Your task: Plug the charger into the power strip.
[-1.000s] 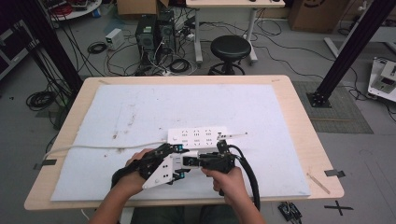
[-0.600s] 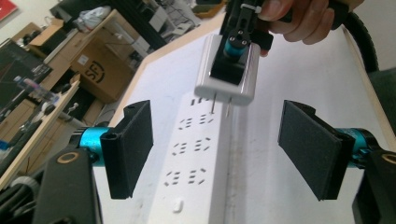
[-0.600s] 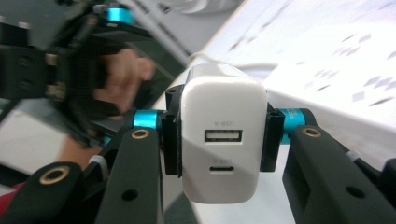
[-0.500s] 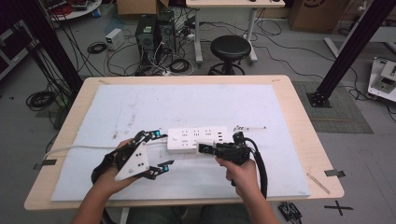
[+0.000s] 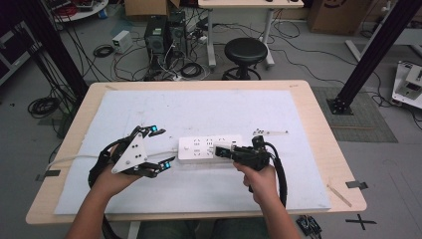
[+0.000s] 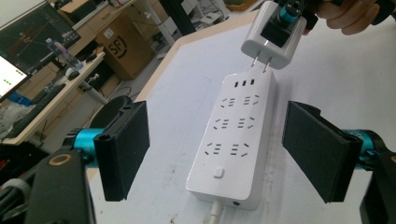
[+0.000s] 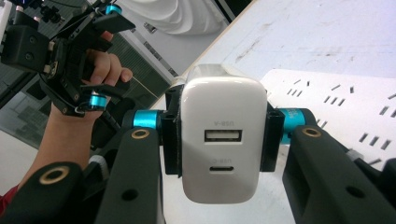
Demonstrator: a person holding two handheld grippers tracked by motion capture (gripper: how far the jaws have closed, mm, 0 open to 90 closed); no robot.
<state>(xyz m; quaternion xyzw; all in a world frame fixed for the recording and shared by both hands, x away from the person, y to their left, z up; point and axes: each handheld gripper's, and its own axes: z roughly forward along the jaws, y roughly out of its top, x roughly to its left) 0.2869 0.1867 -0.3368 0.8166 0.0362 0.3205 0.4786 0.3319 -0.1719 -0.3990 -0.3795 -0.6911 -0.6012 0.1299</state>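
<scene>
Gripping a white charger between its pads, the right gripper holds it just above the strip, at the strip's 3 o'clock end in the high view. In the left gripper view the charger's 2 prongs hang just over the strip's far end, near its 3 small ports, not inserted. The strip lies flat on the white mat, near the table's middle. At 9 o'clock of the strip, the left gripper has just been opening; its jaws stand wide apart with nothing between them, well clear of the strip.
</scene>
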